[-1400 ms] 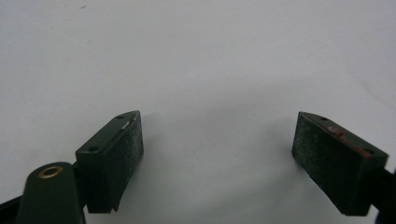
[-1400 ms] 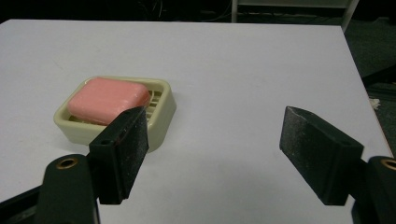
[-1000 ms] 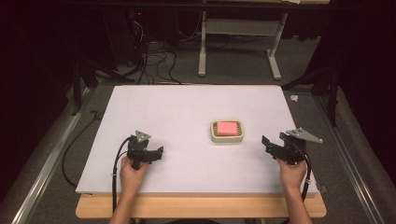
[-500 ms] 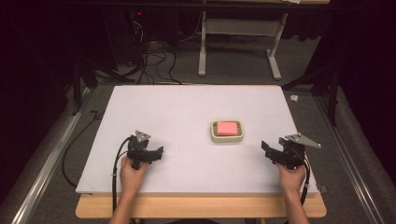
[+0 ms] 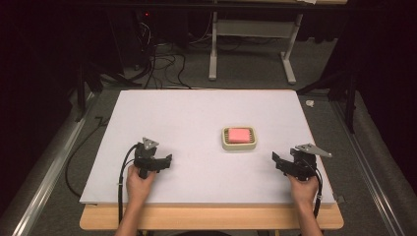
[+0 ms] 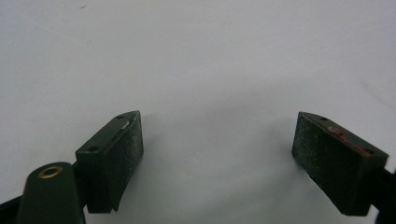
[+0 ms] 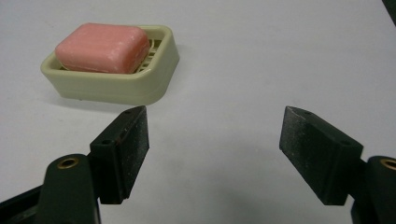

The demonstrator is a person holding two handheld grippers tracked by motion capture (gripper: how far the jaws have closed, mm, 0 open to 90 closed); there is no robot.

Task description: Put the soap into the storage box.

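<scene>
A person is sitting at the near edge of a white table (image 5: 196,118), holding a two-jaw gripper in each hand. The right gripper (image 5: 278,160) is resting near the table's near right corner, its jaws spread wide apart and holding nothing. The left gripper (image 5: 167,161) is resting toward the near left, jaws likewise spread and empty, pointing across bare tabletop. A cream soap dish (image 5: 239,139) is sitting right of the table's middle, with a pink bar of soap (image 5: 239,134) lying inside it. In the right gripper view, the soap dish (image 7: 116,79) is lying ahead and to the left of the open jaws, close by but not touching, and the soap (image 7: 100,46) is filling most of its ribbed tray. The bar's long axis is running roughly parallel to the table's near edge (so across the reach of an arm coming from the near side). The dish is sitting closer to the right gripper than to the left, which suggests the right hand is better placed to reach it, moving forward and leftward toward the middle.
</scene>
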